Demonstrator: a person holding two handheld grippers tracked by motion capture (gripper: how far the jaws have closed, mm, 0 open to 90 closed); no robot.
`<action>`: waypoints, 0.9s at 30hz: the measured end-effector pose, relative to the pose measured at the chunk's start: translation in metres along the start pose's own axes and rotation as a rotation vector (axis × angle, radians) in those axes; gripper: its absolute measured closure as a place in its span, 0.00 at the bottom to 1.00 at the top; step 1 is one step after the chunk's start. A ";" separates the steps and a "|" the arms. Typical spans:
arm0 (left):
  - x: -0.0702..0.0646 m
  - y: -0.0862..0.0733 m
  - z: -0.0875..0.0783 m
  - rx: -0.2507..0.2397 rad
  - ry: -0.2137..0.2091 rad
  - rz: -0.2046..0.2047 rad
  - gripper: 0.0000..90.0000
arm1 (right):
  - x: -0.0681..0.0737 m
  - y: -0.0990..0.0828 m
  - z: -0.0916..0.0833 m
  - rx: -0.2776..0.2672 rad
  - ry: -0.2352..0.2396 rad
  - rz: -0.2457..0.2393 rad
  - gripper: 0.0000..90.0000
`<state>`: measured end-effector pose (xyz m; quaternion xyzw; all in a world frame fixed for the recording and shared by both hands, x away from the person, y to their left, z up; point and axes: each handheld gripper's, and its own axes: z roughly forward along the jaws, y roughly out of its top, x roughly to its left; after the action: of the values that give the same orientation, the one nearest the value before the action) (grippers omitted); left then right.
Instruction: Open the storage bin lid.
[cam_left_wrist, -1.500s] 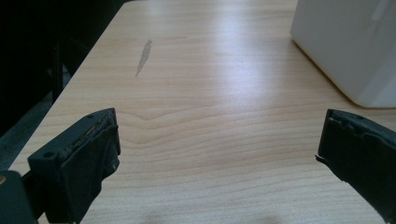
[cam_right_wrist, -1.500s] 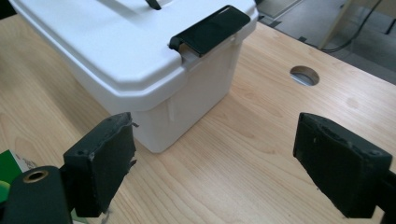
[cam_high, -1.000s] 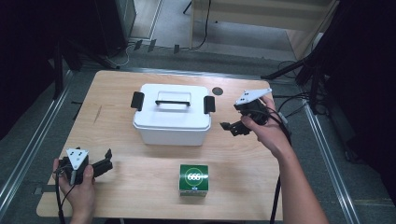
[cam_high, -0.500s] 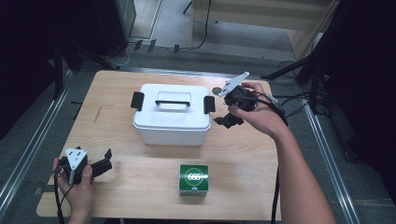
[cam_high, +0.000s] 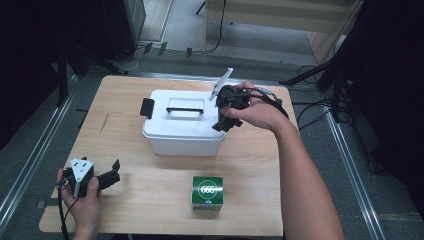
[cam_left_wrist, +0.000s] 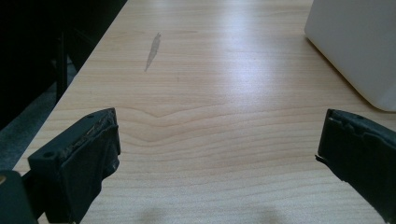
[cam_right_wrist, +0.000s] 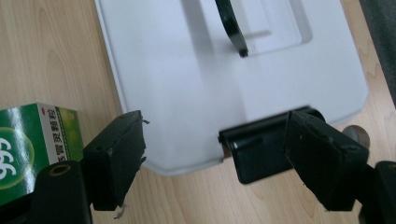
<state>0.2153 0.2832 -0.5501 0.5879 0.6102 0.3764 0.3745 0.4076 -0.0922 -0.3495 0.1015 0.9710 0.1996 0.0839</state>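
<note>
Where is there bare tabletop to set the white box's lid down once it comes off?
Widest free patch: left of the white box, from the far edge down to the left gripper. A smaller strip lies between the box front and the green carton. Crowded: the box's right end, where the right gripper hangs by the black latch.

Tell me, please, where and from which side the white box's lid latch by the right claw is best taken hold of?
Grip the black latch on the white box's short end, by its free lower edge, coming from above and outside that end. It hangs flat against the wall and projects beyond the lid rim, so one jaw can probably hook under it. The right claw, jaws open and just closing a little, already hangs over it.
</note>
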 end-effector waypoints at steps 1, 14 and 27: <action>0.000 0.000 0.000 0.000 0.000 0.001 0.00 | 0.000 0.004 0.001 0.004 0.002 -0.001 0.23; -0.001 0.000 0.001 0.006 0.007 0.006 0.00 | 0.000 0.047 0.007 0.041 -0.004 -0.055 0.18; -0.001 0.000 0.001 0.004 0.006 0.004 0.00 | 0.007 0.077 0.025 0.063 -0.039 -0.124 0.23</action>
<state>0.2162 0.2824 -0.5504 0.5888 0.6108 0.3779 0.3708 0.4183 -0.0123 -0.3418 0.0476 0.9794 0.1613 0.1117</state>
